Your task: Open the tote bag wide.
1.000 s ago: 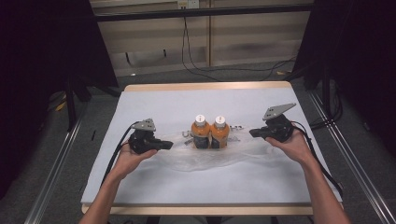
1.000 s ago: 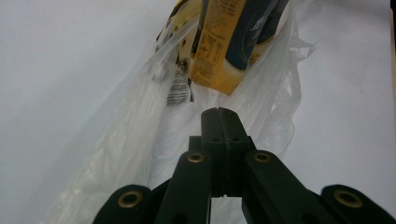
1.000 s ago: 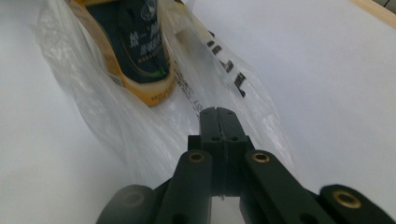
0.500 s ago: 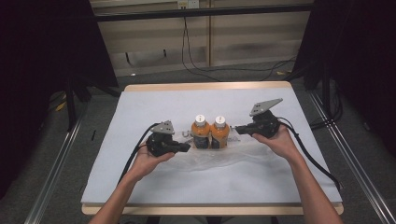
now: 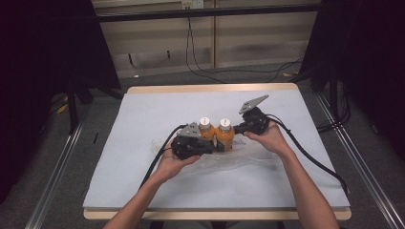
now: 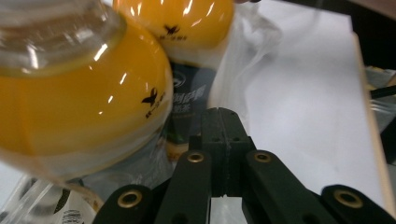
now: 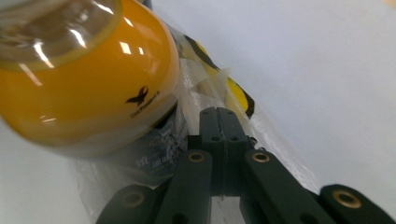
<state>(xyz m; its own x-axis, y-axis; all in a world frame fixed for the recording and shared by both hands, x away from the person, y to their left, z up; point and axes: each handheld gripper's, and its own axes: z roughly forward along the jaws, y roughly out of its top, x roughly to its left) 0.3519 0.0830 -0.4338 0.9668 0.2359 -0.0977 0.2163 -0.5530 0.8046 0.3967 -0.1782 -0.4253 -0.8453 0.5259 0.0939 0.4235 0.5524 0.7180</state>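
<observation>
Two orange bottles with white caps stand side by side mid-table, the left bottle (image 5: 204,130) and the right bottle (image 5: 225,133), on a crumpled clear plastic bag (image 5: 248,157). My left gripper (image 5: 213,146) is shut, its tips at the foot of the left bottle (image 6: 79,102), with the other bottle (image 6: 187,23) behind. My right gripper (image 5: 235,129) is shut too, its tips beside the right bottle (image 7: 88,88) and against the plastic film (image 7: 280,149). Nothing shows between the jaws of the left gripper (image 6: 223,114) or the right gripper (image 7: 219,114).
The table (image 5: 143,109) is covered in white, with a wooden edge all round. Cables (image 5: 310,152) trail from both grippers across it. Dark floor, metal rails and black frames surround the table.
Both hands have moved inward from the sides, bringing the shut grippers up against the two bottles. The bottles have stayed where they were.
</observation>
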